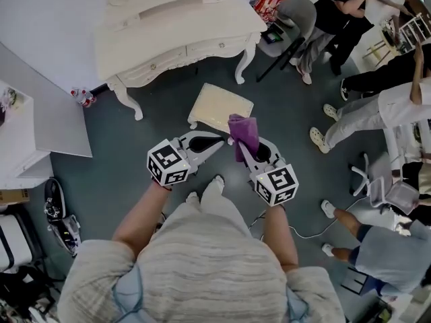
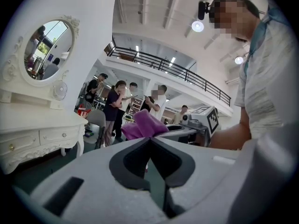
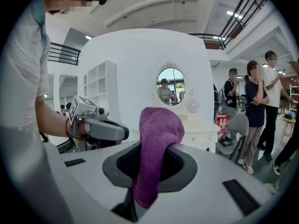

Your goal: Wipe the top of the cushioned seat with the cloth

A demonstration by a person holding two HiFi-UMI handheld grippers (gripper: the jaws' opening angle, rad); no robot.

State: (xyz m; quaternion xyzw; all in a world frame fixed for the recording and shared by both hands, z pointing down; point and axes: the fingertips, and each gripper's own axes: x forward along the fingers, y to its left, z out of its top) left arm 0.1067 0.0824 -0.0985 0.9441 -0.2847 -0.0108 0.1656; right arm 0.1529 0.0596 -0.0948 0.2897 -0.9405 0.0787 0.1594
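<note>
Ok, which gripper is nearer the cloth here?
Right. The right gripper is shut on the cloth, which sticks out past its tips. The left gripper is shut and empty, its tip close beside the cloth on the left.

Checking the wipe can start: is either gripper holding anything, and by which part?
The right gripper pinches the purple cloth near its middle, one end bunched past the tips. The left gripper is shut, empty.

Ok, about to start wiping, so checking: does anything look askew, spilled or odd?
Nothing spilled or damaged. Only the purple cloth stands out: it is bunched in the right gripper, folded over its jaws, not spread flat. The cushioned seat stands upright.
</note>
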